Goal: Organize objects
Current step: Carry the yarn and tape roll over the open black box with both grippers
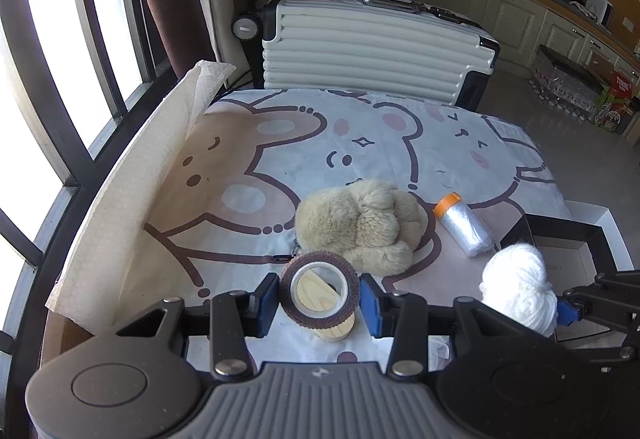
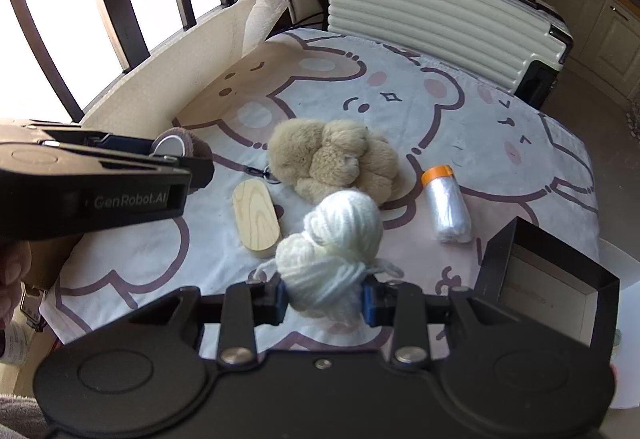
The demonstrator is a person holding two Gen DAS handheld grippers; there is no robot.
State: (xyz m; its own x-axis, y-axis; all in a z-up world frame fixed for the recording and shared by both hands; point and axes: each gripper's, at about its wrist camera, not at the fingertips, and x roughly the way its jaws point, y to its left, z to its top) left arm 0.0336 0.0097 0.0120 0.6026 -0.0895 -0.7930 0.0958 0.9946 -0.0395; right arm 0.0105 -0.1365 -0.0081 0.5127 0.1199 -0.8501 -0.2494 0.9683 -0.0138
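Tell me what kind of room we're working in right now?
Probably a lived-in home room: a cartoon-bear sheet covers the work surface, a ribbed suitcase stands behind it, and cream cabinets line the far wall.

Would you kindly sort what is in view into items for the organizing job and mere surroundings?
Job items:
brown tape roll in left gripper
white yarn ball in right gripper
beige fluffy plush
oval wooden block
orange-capped plastic roll
open black box

Surroundings:
white ribbed suitcase
bear-print cloth

Ribbed white suitcase (image 1: 372,47), barred window (image 1: 60,39), cream cabinets (image 1: 520,15), cartoon-bear tablecloth (image 1: 360,135)
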